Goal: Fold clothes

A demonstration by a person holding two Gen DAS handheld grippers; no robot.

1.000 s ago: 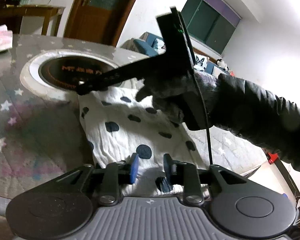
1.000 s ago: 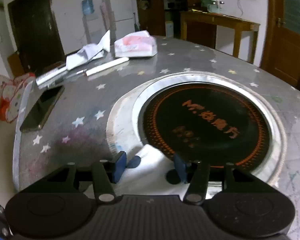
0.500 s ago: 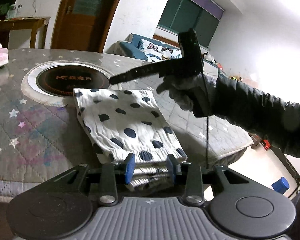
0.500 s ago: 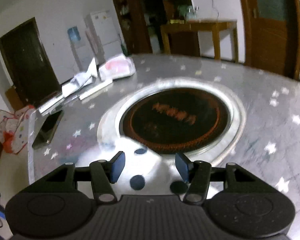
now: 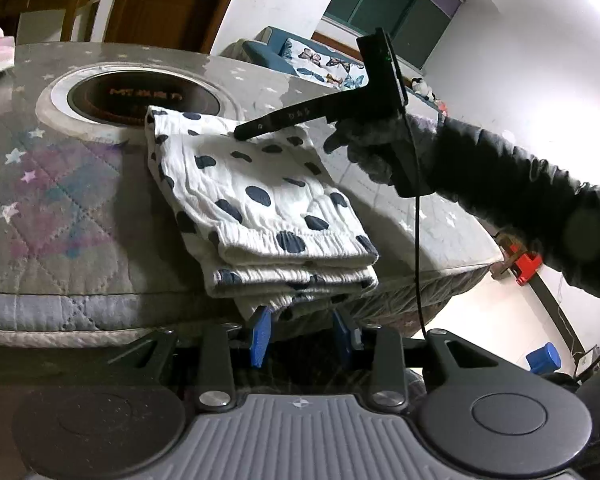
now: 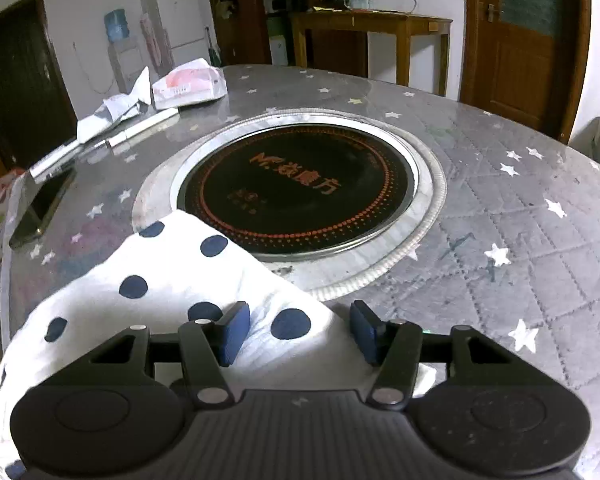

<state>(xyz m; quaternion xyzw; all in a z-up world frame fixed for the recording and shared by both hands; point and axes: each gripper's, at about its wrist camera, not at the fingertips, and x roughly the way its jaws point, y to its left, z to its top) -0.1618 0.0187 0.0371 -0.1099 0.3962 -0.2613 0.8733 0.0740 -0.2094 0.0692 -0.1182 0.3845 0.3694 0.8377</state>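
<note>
behind the round table [image 6: 520, 184], with its star-printed quilted cover and a black induction plate [image 6: 296, 192] sunk in the middle, we had a wooden door, a side table and a fridge. a phone [image 6: 40, 208], some papers and a tissue pack [image 6: 188, 84] lay on the far side, well apart from our work.

the spotted garment [image 5: 260, 200] sat near the table's front edge, already folded into a stack of several layers, its far corner overlapping the steel ring of the plate and its elastic hem facing us, with the lowest layer hanging slightly over the edge.

our left gripper [image 5: 302, 334] hovered just below that hem with its blue pads fairly narrow and nothing pinched between them; a bit of cloth drooped close above the gap. our right gripper [image 6: 296, 334] hung over the stack's far end, its jaws about half apart and empty, the fingers above the cloth rather than gripping it. whether its tips brushed the fabric we could not tell.

we judged the folding itself nearly done, with the tidying step in hand. the next move seemed to call for tucking in the loose bottom layer, squaring the edges, and pressing the pile flat without dragging it off the table.
</note>
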